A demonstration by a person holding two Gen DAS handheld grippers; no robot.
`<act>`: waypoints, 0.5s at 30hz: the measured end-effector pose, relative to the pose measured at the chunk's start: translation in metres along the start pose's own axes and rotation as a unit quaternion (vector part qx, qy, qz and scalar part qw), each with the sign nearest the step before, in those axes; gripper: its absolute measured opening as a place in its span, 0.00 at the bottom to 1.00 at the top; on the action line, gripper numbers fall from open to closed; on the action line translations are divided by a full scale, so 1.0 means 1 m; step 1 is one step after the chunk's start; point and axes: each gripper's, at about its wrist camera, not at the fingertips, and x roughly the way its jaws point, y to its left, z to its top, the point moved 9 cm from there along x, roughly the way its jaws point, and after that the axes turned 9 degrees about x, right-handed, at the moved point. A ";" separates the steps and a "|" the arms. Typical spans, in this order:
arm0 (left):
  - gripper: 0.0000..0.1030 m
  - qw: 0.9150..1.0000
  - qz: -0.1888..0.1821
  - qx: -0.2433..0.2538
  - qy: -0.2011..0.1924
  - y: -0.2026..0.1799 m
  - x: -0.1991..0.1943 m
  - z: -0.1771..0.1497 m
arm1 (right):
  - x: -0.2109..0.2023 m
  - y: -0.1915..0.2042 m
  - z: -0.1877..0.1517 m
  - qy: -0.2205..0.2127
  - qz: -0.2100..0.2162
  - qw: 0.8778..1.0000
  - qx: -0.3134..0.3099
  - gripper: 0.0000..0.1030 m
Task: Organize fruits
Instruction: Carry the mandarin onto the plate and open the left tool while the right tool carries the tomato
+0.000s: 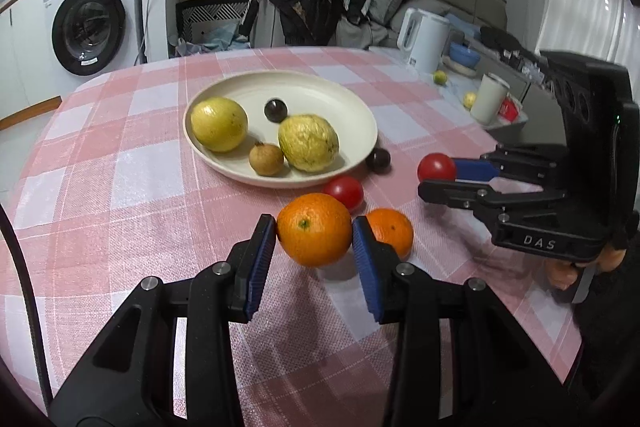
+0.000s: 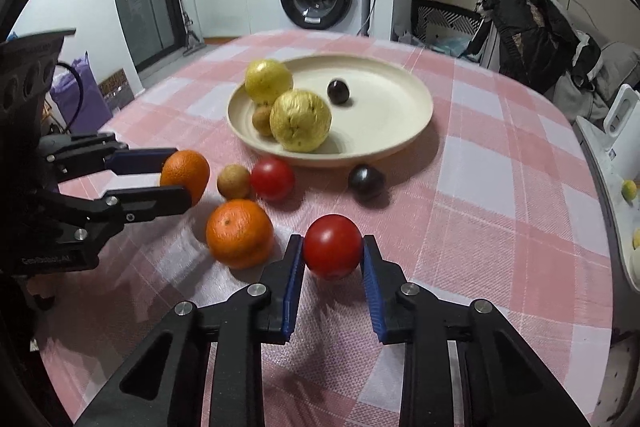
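Note:
My left gripper (image 1: 314, 225) is shut on a large orange (image 1: 314, 229) over the pink checked tablecloth. A second orange (image 1: 390, 231) lies just right of it, with a red tomato (image 1: 344, 191) behind. My right gripper (image 2: 332, 243) is shut on another red tomato (image 2: 332, 247), its blue pads against both sides. The cream plate (image 1: 320, 95) holds two yellow fruits, a small brown fruit and a dark plum. Loose on the cloth lie a brown fruit (image 2: 234, 181), a tomato (image 2: 273, 179) and a dark plum (image 2: 366, 181).
A white kettle (image 1: 424, 41) and a white cup (image 1: 490, 99) stand on a side counter to the right of the table. A chair draped with dark clothes (image 1: 308, 3) is behind the far edge. A washing machine (image 1: 88, 27) stands at the back left.

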 end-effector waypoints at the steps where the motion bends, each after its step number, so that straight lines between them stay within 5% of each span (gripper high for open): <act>1: 0.30 1.000 0.002 -0.001 -0.004 0.000 -0.002 0.001 | -0.003 0.000 0.003 -0.007 0.002 1.000 0.001 0.28; 6: 0.28 0.999 0.007 -0.015 -0.028 0.007 -0.011 0.011 | -0.012 0.001 0.012 -0.033 0.009 0.999 0.010 0.28; 15: 0.30 1.000 0.010 -0.010 0.013 0.007 -0.006 -0.013 | -0.011 0.001 0.017 -0.037 0.013 0.999 0.023 0.28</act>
